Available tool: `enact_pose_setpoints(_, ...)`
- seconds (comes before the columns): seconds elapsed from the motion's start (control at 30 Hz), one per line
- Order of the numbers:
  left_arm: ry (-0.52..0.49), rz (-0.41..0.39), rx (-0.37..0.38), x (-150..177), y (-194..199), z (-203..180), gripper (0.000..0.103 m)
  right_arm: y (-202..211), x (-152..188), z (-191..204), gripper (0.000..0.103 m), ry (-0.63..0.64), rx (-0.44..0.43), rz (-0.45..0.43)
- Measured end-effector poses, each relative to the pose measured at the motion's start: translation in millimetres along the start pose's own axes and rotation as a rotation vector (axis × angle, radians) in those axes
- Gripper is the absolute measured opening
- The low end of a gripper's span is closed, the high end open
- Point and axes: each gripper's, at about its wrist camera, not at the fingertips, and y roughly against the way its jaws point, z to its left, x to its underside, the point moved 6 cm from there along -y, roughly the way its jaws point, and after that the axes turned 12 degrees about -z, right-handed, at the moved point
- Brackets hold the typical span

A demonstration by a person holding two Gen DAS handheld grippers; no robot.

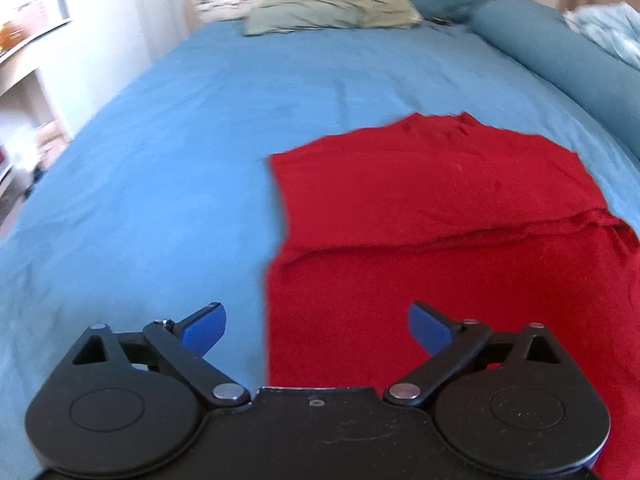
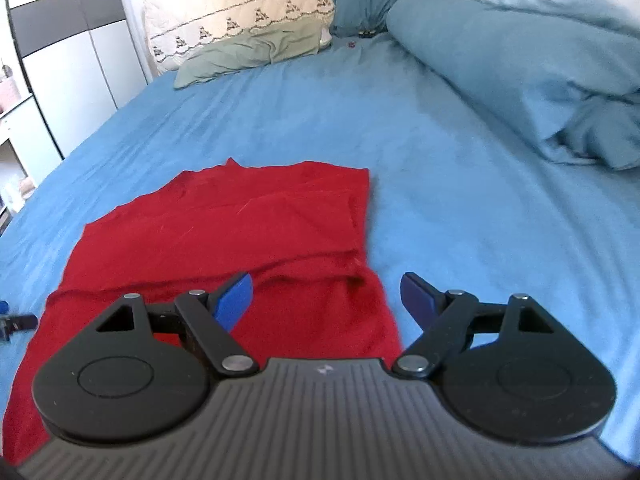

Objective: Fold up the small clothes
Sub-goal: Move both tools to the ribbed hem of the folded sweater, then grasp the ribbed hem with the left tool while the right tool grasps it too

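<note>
A red garment (image 1: pixel 440 216) lies flat on the blue bed sheet (image 1: pixel 160 140), with its sides folded inward and a crosswise fold line near its middle. My left gripper (image 1: pixel 316 324) is open and empty, hovering over the garment's near left edge. In the right wrist view the same red garment (image 2: pixel 240 224) lies ahead and to the left. My right gripper (image 2: pixel 326 294) is open and empty, over the garment's near right edge. The tip of the left gripper (image 2: pixel 16 320) shows at the far left of that view.
A green pillow (image 1: pixel 332 14) and a cream embroidered headboard cover (image 2: pixel 240 12) are at the far end of the bed. A teal bolster and rumpled duvet (image 2: pixel 520 64) lie along the right side. White furniture (image 1: pixel 32 60) stands left of the bed.
</note>
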Motion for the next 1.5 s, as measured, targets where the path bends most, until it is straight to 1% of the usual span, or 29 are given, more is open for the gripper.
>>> enact_pose_setpoints(0.07, 0.011, -0.016, 0.005, 2.7, 21.8, 3.5, 0.103, 24.6, -1.2, -4.6, 0.099, 0.005, -0.007, -0.012)
enact_pose_setpoints(0.17, 0.0, -0.034, 0.003, 12.2, 48.9, 5.5, 0.103, 55.4, 1.1, -10.2, 0.101, 0.006, -0.017, -0.028)
enact_pose_setpoints(0.27, -0.002, -0.05, 0.023, 30.6, 67.7, 6.1, 0.103, 80.3, 15.1, -15.2, 0.103, -0.004, -0.032, -0.027)
enact_pose_setpoints(0.4, -0.008, -0.058, 0.043, 62.1, 86.2, 7.0, 0.103, 101.6, 39.6, -21.7, 0.103, -0.017, -0.033, 0.018)
enact_pose_setpoints(0.5, -0.004, -0.05, 0.081, 81.7, 98.6, 4.7, 0.103, 122.7, 59.2, -21.9, 0.103, 0.015, -0.023, 0.038)
enact_pose_setpoints(0.57, 0.014, -0.035, 0.099, 92.7, 109.8, 3.6, 0.103, 138.1, 72.3, -19.1, 0.103, 0.047, -0.025, 0.048)
enact_pose_setpoints(0.63, 0.04, -0.024, 0.136, 105.0, 123.5, 2.2, 0.103, 151.6, 83.2, -15.8, 0.103, 0.069, -0.037, 0.069)
enact_pose_setpoints(0.67, 0.049, -0.015, 0.138, 111.0, 129.0, 2.7, 0.103, 157.5, 90.1, -14.1, 0.103, 0.075, -0.045, 0.095)
enact_pose_setpoints(0.73, 0.069, -0.001, 0.144, 124.8, 140.2, 3.6, 0.103, 167.5, 102.2, -13.4, 0.103, 0.064, -0.046, 0.121)
enact_pose_setpoints(0.8, 0.096, 0.01, 0.136, 139.4, 147.2, 6.6, 0.1, 176.0, 113.0, -10.9, 0.103, 0.062, -0.06, 0.129)
enact_pose_setpoints(0.83, 0.112, 0.021, 0.131, 147.1, 148.8, 8.1, 0.099, 180.1, 120.0, -9.1, 0.103, 0.067, -0.053, 0.13)
enact_pose_setpoints(0.9, 0.144, 0.031, 0.126, 158.7, 150.5, 10.2, 0.09, 185.7, 133.4, -6.1, 0.102, 0.066, -0.056, 0.133)
enact_pose_setpoints(1.03, 0.183, 0.035, 0.127, 178.1, 148.6, 10.2, 0.083, 190.6, 160.2, -5.3, 0.101, 0.05, -0.02, 0.124)
enact_pose_setpoints(1.07, 0.191, 0.037, 0.126, 182.2, 147.1, 9.3, 0.079, 190.2, 165.9, -6.8, 0.101, 0.038, -0.004, 0.127)
enact_pose_setpoints(1.1, 0.2, 0.038, 0.129, 184.1, 144.4, 7.7, 0.073, 189.2, 170.4, -8.7, 0.098, 0.025, 0.009, 0.13)
enact_pose_setpoints(1.17, 0.211, 0.033, 0.127, 188.3, 143.3, 7.8, 0.07, 188.3, 178.5, -11.2, 0.095, 0.0, 0.028, 0.135)
enact_pose_setpoints(1.2, 0.208, 0.029, 0.118, 189.9, 142.8, 7.3, 0.064, 187.5, 182.1, -12.0, 0.092, -0.01, 0.035, 0.138)
enact_pose_setpoints(1.27, 0.194, 0.023, 0.104, 190.9, 143.0, 6.1, 0.058, 185.5, 187.4, -11.5, 0.088, -0.022, 0.034, 0.141)
enact_pose_setpoints(1.33, 0.197, 0.016, 0.104, 192.4, 144.1, 6.5, 0.058, 181.9, 191.8, -9.3, 0.079, -0.034, 0.03, 0.156)
enact_pose_setpoints(1.4, 0.199, 0.014, 0.108, 193.6, 144.7, 7.4, 0.054, 179.0, 197.2, -5.7, 0.072, -0.045, 0.028, 0.169)
enact_pose_setpoints(1.5, 0.198, 0.016, 0.109, 195.5, 143.6, 7.7, 0.049, 177.5, 203.0, -0.9, 0.07, -0.032, 0.05, 0.16)
